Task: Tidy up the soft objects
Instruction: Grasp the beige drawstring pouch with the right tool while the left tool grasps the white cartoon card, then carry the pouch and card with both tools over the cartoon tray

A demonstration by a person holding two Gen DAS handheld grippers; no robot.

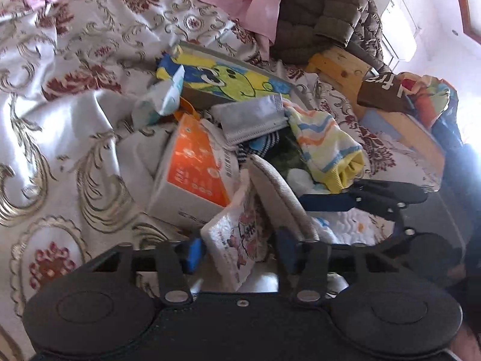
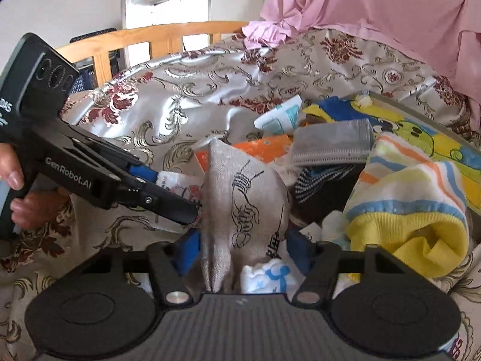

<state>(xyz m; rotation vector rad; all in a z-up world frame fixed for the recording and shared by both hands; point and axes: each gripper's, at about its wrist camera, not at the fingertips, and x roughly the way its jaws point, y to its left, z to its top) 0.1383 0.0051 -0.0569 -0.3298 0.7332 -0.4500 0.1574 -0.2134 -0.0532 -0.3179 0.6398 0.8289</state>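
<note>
Here each hand-held gripper, left (image 1: 237,252) and right (image 2: 243,249), pinches something: tissue pack (image 1: 237,240), half-hidden beige pouch (image 2: 240,198).

Beige linen pouch (image 2: 240,198) with black line drawing stood upright amid pile on bed; white printed tissue pack (image 1: 237,240) leaned beside it; striped yellow-cuffed sock (image 2: 412,198) lay crumpled nearby.
</note>
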